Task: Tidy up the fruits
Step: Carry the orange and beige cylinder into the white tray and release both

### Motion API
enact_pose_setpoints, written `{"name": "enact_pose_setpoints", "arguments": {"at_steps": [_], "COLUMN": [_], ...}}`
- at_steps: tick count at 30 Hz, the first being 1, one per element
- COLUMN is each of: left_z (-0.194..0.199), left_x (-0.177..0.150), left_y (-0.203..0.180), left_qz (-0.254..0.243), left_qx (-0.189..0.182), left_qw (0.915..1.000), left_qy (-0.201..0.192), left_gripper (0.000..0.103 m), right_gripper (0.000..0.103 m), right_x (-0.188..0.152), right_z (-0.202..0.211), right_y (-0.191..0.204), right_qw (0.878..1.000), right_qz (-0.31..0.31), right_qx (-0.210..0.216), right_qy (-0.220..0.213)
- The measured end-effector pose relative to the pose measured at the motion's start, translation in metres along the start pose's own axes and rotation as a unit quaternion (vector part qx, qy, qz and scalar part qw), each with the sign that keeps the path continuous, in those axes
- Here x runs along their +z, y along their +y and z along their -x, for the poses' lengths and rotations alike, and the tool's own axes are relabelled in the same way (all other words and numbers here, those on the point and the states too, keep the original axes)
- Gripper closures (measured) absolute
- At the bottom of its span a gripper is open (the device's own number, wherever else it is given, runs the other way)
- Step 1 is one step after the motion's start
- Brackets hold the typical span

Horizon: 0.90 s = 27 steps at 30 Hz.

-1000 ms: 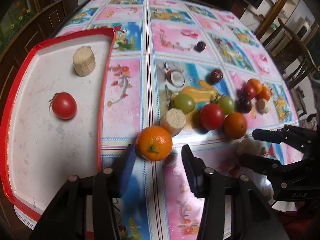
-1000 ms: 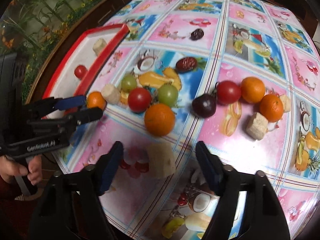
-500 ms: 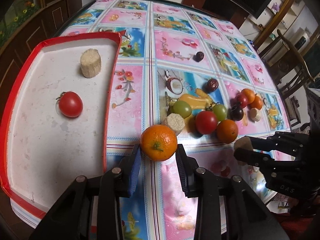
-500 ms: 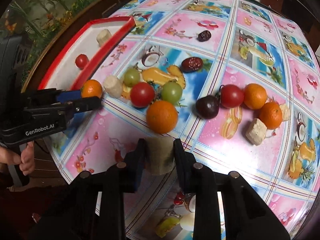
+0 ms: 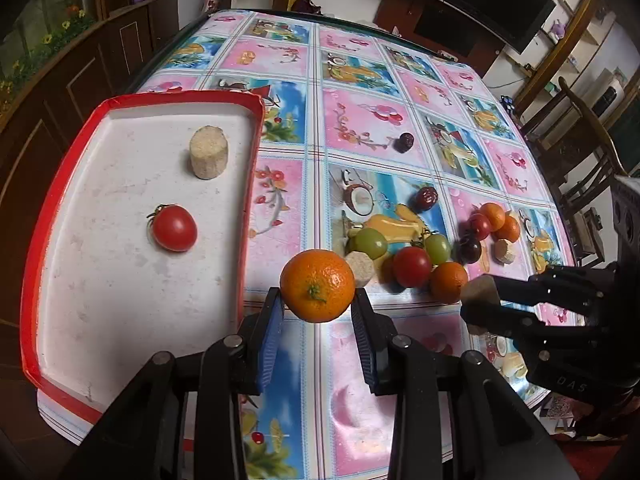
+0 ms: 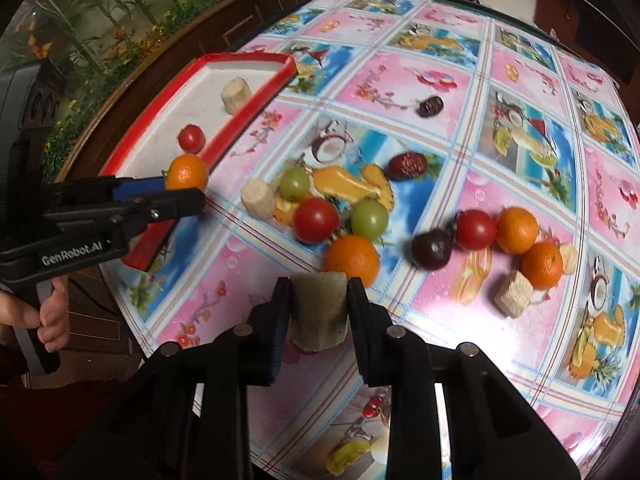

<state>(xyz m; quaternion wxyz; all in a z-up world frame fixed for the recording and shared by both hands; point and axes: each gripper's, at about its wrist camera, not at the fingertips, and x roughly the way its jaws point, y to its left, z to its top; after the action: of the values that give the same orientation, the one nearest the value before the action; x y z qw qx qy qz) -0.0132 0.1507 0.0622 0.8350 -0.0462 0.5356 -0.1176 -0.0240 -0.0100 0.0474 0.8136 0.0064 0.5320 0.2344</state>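
My left gripper (image 5: 318,306) is shut on an orange mandarin (image 5: 317,285), held just above the table beside the tray's right rim. The red-rimmed white tray (image 5: 100,280) holds a red tomato (image 5: 174,227) and a beige cylinder piece (image 5: 208,152). My right gripper (image 6: 318,292) is shut on another beige cylinder chunk (image 6: 318,310), lifted off the cloth near the table's front edge. On the table lie several fruits: an orange (image 6: 352,261), a red tomato (image 6: 315,220), two green ones (image 6: 370,219), a dark plum (image 6: 431,249) and two mandarins (image 6: 517,230).
A person's hand (image 6: 48,320) grips the left tool's handle. Two dark dates (image 6: 407,165) lie further back on the patterned tablecloth (image 5: 360,128). Beige chunks (image 6: 513,294) sit among the fruits. Wooden chairs (image 5: 580,152) stand at the table's right; a dark cabinet (image 5: 80,72) runs along the left.
Both grippers closed: the left one on the mandarin, the right one on the beige chunk. Both then rose a little, lifting their pieces off the cloth.
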Motion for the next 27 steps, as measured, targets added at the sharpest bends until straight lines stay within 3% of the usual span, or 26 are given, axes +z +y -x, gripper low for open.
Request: {"name": "enact_pose_setpoints", "arguments": {"at_steps": [8,27], "left_z": [0.006,0.026], "left_x": [0.003,-0.01], "left_y": [0.014,0.093], "left_qz": [0.011,0.119], "left_qx": [0.014,0.045], "left_qw": [0.9998,0.9915], "left_qy": [-0.009,-0.024], "left_gripper": [0.069,0.069], "right_gripper": [0.072,0.072], "right_x": [0.021,0.084], "right_z": [-0.002,-0.025], "right_y": [0.017,0.058], "right_qw": [1.0,0.996], "right_qz": [0.023,0.069], "right_qx": [0.012,0.047], "right_qy": [-0.012,-0.022]}}
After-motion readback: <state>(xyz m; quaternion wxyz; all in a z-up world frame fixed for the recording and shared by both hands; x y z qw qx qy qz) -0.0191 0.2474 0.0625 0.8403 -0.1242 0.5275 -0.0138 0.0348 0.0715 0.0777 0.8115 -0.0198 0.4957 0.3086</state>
